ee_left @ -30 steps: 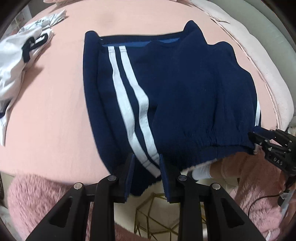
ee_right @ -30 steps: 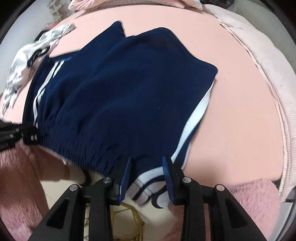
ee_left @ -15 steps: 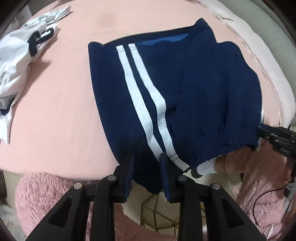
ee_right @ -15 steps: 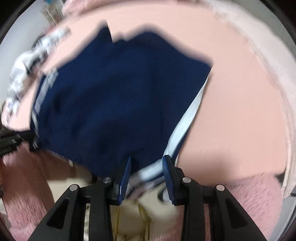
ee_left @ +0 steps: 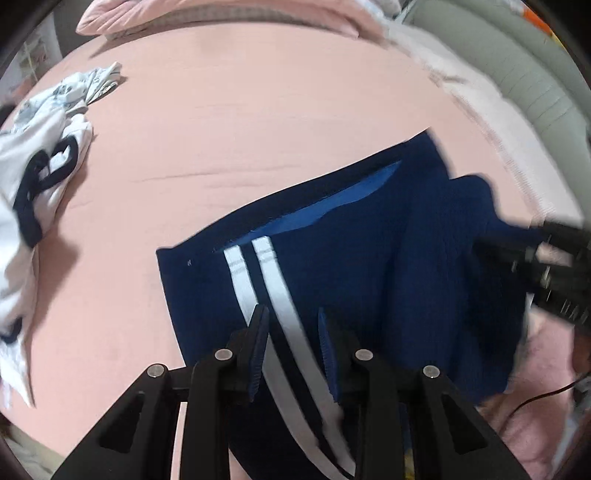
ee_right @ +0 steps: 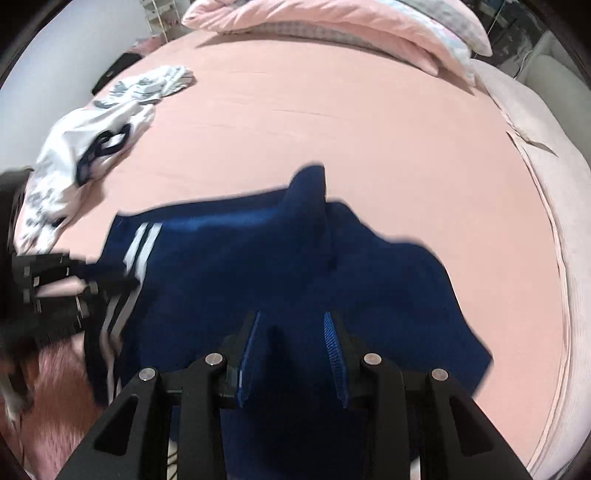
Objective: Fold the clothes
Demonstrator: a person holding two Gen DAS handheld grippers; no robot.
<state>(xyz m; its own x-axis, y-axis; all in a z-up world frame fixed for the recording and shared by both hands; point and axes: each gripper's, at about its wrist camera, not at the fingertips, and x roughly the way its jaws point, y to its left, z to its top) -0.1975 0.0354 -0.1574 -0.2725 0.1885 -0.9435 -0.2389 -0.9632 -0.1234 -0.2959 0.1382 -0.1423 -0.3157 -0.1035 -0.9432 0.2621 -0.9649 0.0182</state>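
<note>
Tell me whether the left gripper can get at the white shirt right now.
Probably not yet: the left gripper is shut on the navy shorts. The white shirt lies apart on bare pink sheet, nothing between, so the way opens once it lets go.

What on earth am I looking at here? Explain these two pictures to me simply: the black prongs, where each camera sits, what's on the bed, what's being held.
No robot arm here: a person holds one two-finger gripper in each hand, with a wide-angle camera on each looking along its fingers. One picture is from the left gripper, the other from the right gripper; each also shows the other gripper off to the side.

On the pink bed sheet lie navy shorts with two white side stripes, a crumpled white garment and pillows at the far end.

Both grippers are pinching the near edge of the shorts: the left by the stripes, the right on plain navy cloth.
</note>
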